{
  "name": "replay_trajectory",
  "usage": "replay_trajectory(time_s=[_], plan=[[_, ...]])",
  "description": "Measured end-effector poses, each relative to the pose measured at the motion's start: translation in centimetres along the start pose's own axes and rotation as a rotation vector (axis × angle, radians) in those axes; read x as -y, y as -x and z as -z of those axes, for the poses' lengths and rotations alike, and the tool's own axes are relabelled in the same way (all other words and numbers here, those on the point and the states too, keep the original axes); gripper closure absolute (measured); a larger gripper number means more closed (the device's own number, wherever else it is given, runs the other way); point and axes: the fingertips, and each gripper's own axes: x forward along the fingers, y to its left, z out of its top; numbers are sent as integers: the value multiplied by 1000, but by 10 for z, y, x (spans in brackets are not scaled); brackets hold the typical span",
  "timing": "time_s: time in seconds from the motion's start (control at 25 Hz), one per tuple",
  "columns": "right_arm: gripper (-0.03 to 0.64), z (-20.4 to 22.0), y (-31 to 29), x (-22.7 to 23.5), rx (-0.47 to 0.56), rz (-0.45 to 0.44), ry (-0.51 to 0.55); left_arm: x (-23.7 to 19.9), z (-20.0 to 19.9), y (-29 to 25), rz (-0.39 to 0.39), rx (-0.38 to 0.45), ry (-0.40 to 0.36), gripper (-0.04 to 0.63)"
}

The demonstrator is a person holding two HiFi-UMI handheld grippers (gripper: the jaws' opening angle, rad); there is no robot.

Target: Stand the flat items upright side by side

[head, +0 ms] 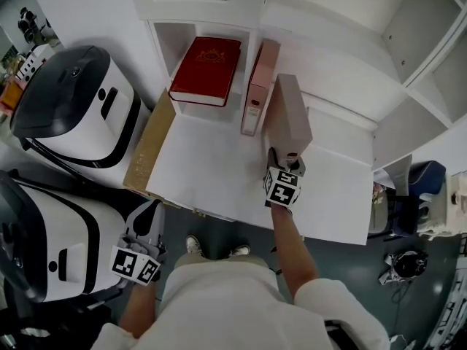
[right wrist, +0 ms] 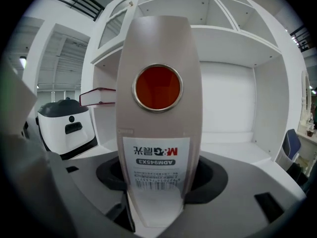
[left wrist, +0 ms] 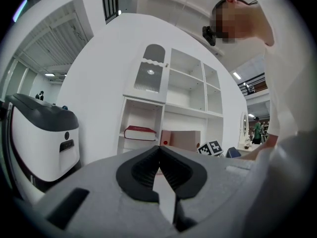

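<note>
Right gripper (right wrist: pixel 157 195), half open, clamps the pale file box (right wrist: pixel 158 43).

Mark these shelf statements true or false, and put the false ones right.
1. The right hand-held gripper is shut on a beige file box. True.
2. The red book stands upright. False: it lies flat on a shelf in the left compartment.
3. The left hand-held gripper carries a box. False: its jaws are together with nothing between them.
4. A second file box stands upright to the right of the red book. True.
</note>
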Motion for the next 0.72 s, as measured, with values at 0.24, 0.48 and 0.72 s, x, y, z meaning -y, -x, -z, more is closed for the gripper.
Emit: replay_trajectory(time_s=[0.24, 0.48, 0.72], plan=[[334, 6, -12, -10, -48, -44, 18, -14, -3, -1, -1, 4, 5, 580], [291, 25, -12, -29, -162, -187, 95, -19, -7, -16, 26, 13, 10, 580], [255, 28, -4, -46, -218, -331, 134, -16, -10, -33, 66, 23, 17, 580]])
